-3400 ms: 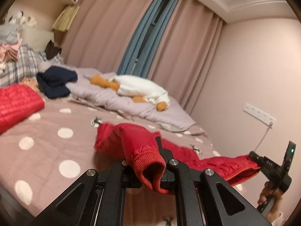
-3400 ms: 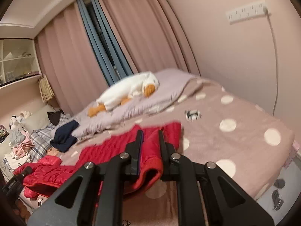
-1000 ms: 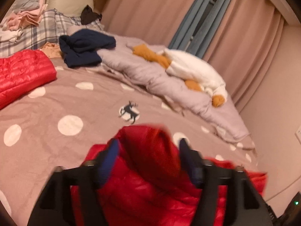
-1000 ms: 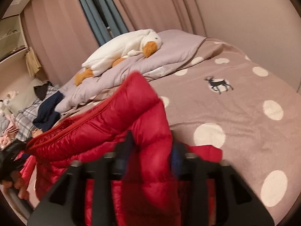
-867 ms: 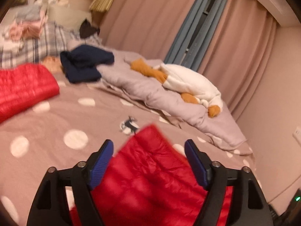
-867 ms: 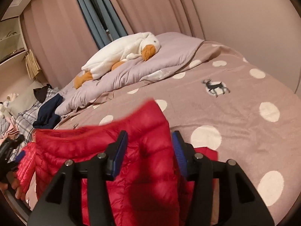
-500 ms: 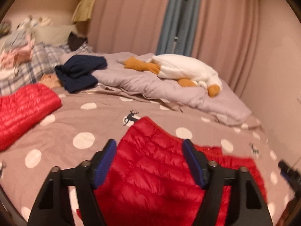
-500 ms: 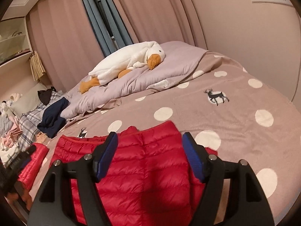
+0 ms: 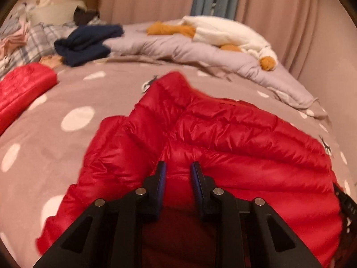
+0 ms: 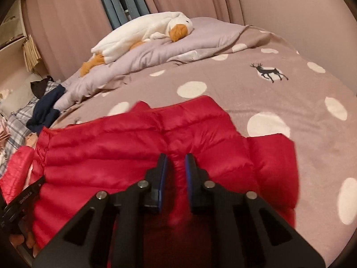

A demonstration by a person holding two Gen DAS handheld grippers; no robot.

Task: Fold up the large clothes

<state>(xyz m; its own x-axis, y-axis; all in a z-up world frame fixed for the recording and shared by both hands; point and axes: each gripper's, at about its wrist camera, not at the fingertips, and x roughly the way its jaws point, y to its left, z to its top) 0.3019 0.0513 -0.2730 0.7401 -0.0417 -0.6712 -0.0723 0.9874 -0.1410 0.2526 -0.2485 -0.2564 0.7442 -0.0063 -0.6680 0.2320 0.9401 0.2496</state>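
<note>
Behind the red down jacket (image 9: 223,134) both grippers pinch, navy clothes (image 9: 87,42), plush goose (image 10: 145,29), lilac quilt (image 9: 200,53), nothing between.

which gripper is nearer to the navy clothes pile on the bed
Left. The left gripper grips the red jacket at its end toward the navy clothes pile. The right gripper grips the jacket's opposite end, farther away.
</note>
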